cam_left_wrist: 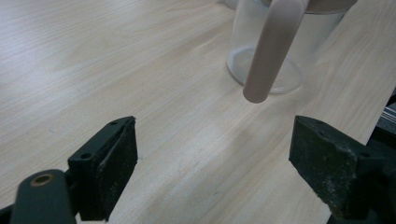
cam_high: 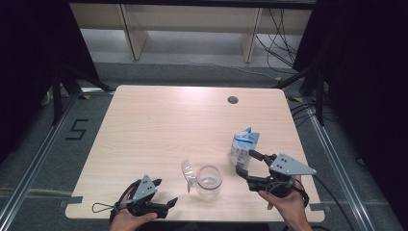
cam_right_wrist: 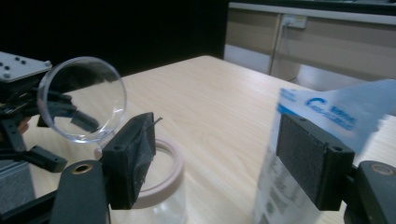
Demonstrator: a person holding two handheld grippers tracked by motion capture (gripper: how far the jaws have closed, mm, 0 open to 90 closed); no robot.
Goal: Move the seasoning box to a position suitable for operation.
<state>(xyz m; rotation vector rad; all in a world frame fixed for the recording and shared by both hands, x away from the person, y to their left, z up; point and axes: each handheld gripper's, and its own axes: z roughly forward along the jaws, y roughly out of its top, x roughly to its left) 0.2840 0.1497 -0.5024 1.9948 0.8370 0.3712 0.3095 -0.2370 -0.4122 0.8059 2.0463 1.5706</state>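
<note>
Jar: a clear jar [cam_high: 209, 181] stands at 6 o'clock on the table [cam_high: 159, 125], near the front edge. It has a pinkish rim and handle, and it looks empty.
Lid: a round clear lid [cam_high: 188, 174] is tipped up from the jar's rim, at 9 o'clock from the jar.
Pouch: a blue and white pouch [cam_high: 243, 147] stands at 2 o'clock from the jar, near it but apart. I cannot tell what is in it.
Left gripper: the left gripper [cam_high: 166, 204] is low at 7 o'clock from the jar, near the front edge. Its jaws are wide apart and hold nothing.
Right gripper: the right gripper [cam_high: 246, 168] is at 3 o'clock from the jar. Its jaws are wide apart, just by the pouch, not squeezing it.
Open room: the far half of the table is bare wood, with a small round hole [cam_high: 233, 100] at 1 o'clock.
</note>
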